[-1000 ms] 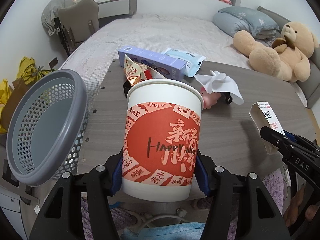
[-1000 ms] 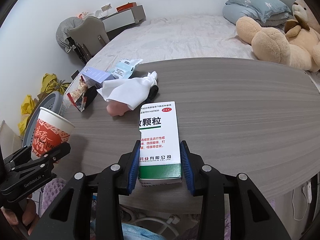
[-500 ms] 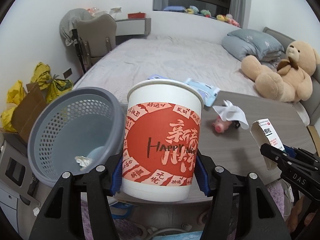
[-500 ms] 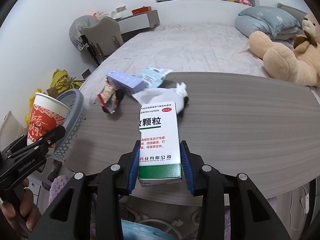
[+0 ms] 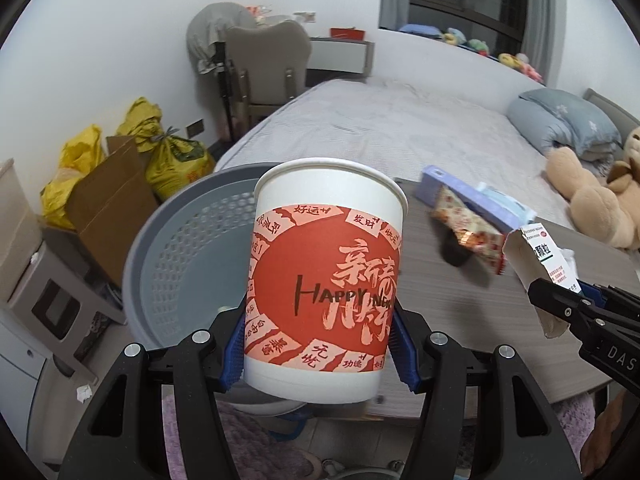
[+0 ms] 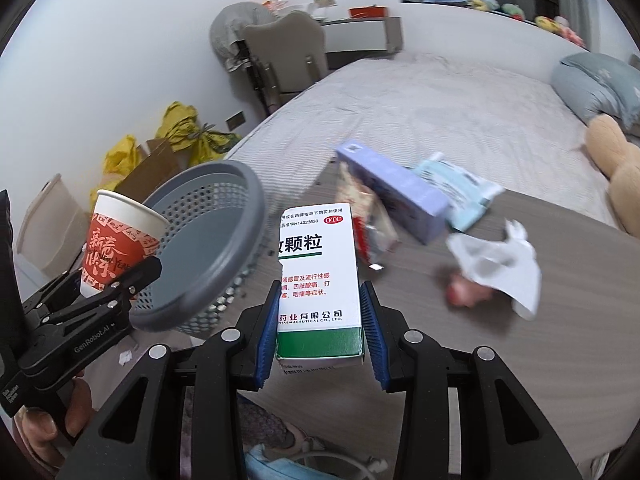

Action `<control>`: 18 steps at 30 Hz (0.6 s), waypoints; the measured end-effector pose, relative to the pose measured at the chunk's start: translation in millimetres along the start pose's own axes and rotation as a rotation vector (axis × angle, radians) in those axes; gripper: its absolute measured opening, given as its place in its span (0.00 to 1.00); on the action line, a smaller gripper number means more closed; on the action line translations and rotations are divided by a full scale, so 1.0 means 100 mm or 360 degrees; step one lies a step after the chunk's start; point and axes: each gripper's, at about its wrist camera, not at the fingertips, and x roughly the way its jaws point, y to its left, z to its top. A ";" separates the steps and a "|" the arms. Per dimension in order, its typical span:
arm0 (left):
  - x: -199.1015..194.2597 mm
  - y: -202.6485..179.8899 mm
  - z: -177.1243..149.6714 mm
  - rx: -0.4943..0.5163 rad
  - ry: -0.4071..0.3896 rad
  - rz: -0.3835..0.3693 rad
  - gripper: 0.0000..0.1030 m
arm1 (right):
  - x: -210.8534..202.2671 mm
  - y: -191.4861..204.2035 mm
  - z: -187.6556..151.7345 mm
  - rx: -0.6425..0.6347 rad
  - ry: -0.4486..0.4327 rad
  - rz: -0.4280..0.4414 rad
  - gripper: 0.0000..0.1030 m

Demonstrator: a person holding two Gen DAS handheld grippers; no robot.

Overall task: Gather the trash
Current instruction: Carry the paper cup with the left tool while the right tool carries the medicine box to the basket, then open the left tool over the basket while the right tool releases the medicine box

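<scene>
The grey perforated trash basket (image 5: 188, 248) gapes open ahead of me, almost empty. My paper cup (image 5: 324, 280) fills the space before its rim. To the right, a snack wrapper (image 5: 468, 232), purple box (image 6: 392, 192) and crumpled tissue (image 6: 500, 264) clutter the table (image 6: 540, 360).

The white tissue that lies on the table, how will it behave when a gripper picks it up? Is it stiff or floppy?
The white tissue looks crumpled and thin, so it is probably floppy and very light. It would likely sag and change shape between the pads instead of keeping its form. It partly covers a small pink thing, which may shift when the tissue is lifted.
</scene>
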 end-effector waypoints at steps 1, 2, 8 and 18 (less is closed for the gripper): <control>0.02 0.06 0.01 -0.0013 0.0006 0.0017 0.56 | 0.06 0.06 0.05 -0.0018 0.0006 0.0025 0.36; 0.05 0.13 0.02 -0.0026 0.0014 0.0036 0.56 | 0.11 0.12 0.09 -0.0031 0.0011 0.0044 0.36; 0.18 0.49 0.10 -0.0104 0.0050 0.0115 0.56 | 0.43 0.45 0.32 -0.0118 0.0061 0.0155 0.37; 0.38 0.76 0.21 -0.0143 0.0095 0.0162 0.56 | 0.88 0.88 0.57 -0.0220 0.0150 0.0289 0.37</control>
